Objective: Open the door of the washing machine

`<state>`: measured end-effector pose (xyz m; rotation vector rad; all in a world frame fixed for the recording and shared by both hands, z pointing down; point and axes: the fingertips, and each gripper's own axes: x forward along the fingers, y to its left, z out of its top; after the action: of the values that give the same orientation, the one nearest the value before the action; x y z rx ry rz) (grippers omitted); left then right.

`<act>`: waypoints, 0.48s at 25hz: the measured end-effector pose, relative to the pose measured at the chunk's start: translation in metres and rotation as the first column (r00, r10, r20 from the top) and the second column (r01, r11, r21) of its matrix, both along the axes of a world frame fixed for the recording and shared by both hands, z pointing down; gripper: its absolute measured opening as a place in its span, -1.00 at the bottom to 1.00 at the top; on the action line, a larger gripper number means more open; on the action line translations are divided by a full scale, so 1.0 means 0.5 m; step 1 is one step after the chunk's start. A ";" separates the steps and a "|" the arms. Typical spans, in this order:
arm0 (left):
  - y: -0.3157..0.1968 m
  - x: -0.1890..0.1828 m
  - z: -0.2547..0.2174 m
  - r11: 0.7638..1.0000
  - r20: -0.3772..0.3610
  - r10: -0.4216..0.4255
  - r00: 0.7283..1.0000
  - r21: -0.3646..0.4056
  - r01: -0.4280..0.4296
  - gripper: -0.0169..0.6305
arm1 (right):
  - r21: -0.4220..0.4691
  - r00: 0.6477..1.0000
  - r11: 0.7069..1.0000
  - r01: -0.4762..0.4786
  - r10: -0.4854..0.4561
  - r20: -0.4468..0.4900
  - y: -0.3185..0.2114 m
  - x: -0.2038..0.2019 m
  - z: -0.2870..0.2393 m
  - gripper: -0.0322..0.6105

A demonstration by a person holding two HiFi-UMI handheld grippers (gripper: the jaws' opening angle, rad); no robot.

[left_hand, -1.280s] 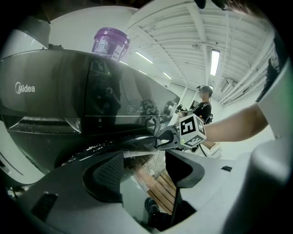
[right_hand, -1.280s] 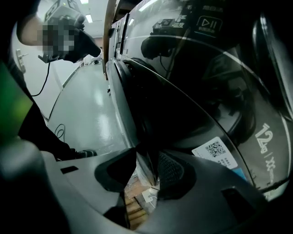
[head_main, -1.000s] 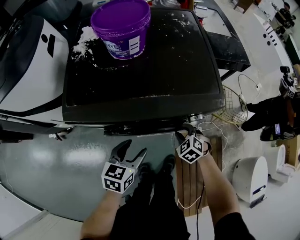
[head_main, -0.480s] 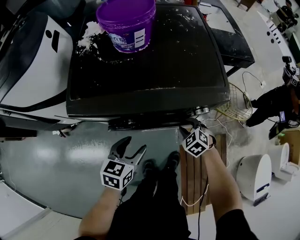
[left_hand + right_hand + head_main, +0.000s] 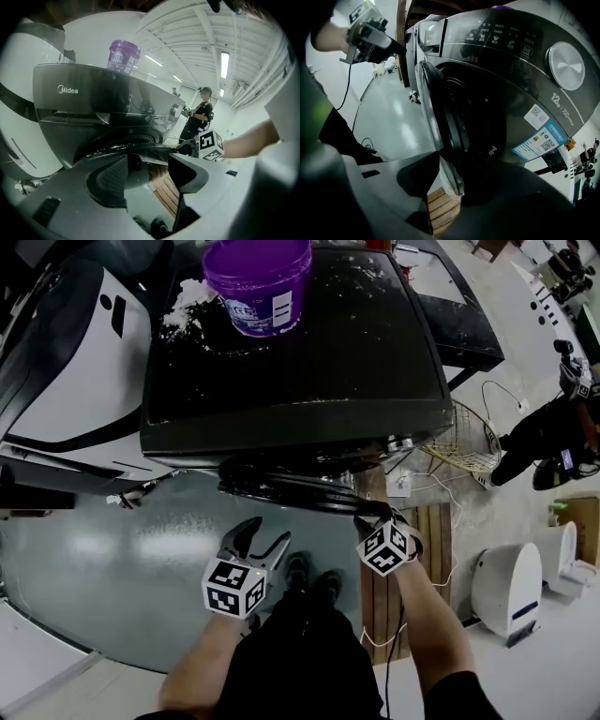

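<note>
From above, the washing machine [image 5: 300, 362] had its door [image 5: 291, 488] a little way open at its front. In the left gripper view, the left gripper [image 5: 149, 161] had its jaws spread, with nothing inside. In the right gripper view, the right gripper [image 5: 450, 178] pinched the door's rim, its jaws just squeezed tighter.

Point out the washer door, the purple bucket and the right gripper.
washer door [image 5: 281, 486], head view, its swung-out rim.
purple bucket [image 5: 258, 282], head view, its side wall.
right gripper [image 5: 446, 182], right gripper view, midway between fingertips; jaws have just been closing, door's edge between them.
</note>
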<state>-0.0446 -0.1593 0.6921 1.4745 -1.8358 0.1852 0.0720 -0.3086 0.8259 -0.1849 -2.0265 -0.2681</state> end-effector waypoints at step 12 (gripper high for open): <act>0.032 0.120 -0.002 0.998 -0.071 -0.042 0.997 -0.047 0.039 -0.08 | -0.176 0.991 0.976 -0.125 0.132 0.030 0.130 0.082 -0.003 -0.49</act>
<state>0.0152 -0.1431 0.6912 1.3942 -1.7911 0.1508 0.1132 -0.2434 0.8246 -0.1569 -2.0938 -0.0131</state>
